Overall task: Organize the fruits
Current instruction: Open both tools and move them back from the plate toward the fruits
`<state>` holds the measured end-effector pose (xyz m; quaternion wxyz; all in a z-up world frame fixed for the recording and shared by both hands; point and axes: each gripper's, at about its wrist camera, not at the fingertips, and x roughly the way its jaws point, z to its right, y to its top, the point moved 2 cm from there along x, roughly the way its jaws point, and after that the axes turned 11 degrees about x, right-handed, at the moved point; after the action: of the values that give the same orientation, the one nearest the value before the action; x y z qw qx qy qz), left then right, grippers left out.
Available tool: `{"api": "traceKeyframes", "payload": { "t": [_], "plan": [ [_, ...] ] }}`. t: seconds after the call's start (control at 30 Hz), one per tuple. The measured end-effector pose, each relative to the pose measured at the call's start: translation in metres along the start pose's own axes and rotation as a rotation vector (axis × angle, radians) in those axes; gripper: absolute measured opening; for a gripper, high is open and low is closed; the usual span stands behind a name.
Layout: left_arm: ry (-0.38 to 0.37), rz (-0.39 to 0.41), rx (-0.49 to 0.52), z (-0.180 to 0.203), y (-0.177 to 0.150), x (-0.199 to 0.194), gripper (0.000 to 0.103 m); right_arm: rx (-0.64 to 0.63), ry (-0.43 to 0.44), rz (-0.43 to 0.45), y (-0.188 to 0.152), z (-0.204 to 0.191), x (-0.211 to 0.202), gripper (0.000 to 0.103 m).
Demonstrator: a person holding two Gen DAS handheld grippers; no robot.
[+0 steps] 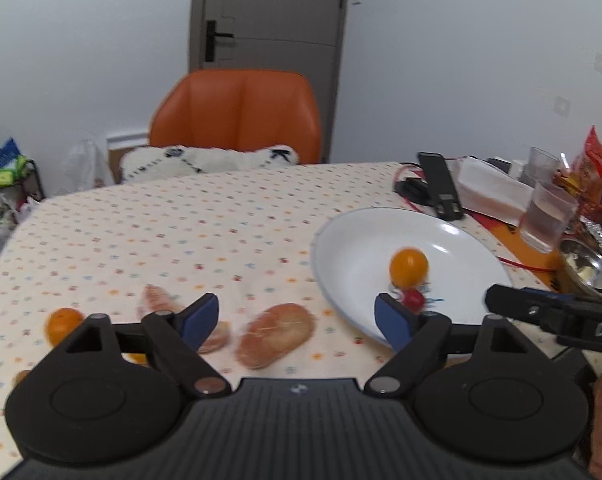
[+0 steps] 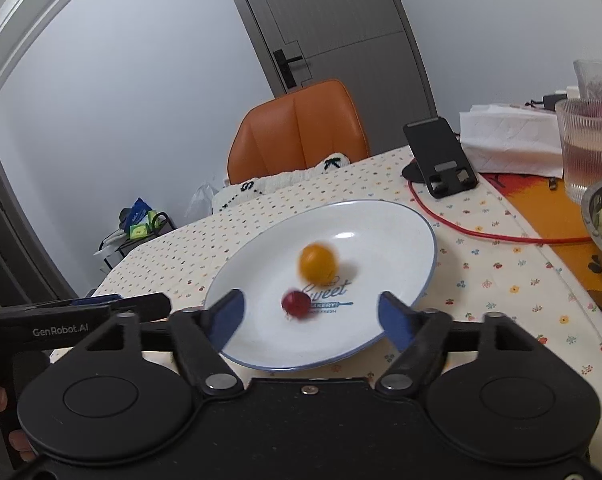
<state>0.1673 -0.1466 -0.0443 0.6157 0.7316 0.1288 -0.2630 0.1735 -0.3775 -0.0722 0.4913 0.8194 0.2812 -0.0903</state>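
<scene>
My left claw (image 1: 297, 322) is spread wide and empty; the peeled citrus segment (image 1: 276, 335) lies on the surface just ahead between its fingers, long axis slanting up-right, blurred, perhaps a tangerine piece. My right claw (image 2: 311, 318), also apart, hovers over the plate (image 2: 401, 224) holding the orange fruit (image 2: 318, 261) and red fruit (image 2: 295, 304).

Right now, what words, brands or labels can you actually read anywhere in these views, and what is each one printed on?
"GenRobot.AI": on the side of the left gripper, seen from the right wrist view.
"Sweet": on the white plate, partly hidden by the orange fruit.
"BAKERY": below it on the plate, start covered by the red fruit.
"DA": cut-off letters on the right gripper.
The plate's smallest line and the packaging are too blurred to read.
</scene>
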Motion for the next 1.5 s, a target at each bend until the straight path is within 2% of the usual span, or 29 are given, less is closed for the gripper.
{"api": "traceKeyframes", "payload": {
  "t": [0.27,0.47,1.0,1.5],
  "plan": [
    [0.047,-0.002,-0.012,-0.015,-0.011,-0.020,0.089,-0.036,0.052,0.029,-0.004,-0.022,-0.007,0.103],
    [0.027,-0.052,-0.020,-0.025,-0.019,-0.029,0.089,-0.088,0.079,0.046,-0.009,-0.043,-0.012,0.103],
    [0.071,-0.015,-0.084,-0.066,-0.039,-0.073,0.090,-0.105,0.095,0.026,-0.018,-0.074,-0.016,0.103],
    [0.107,0.013,-0.154,-0.102,-0.062,-0.098,0.090,-0.140,0.093,-0.048,-0.035,-0.101,0.002,0.103]
  ]
}}
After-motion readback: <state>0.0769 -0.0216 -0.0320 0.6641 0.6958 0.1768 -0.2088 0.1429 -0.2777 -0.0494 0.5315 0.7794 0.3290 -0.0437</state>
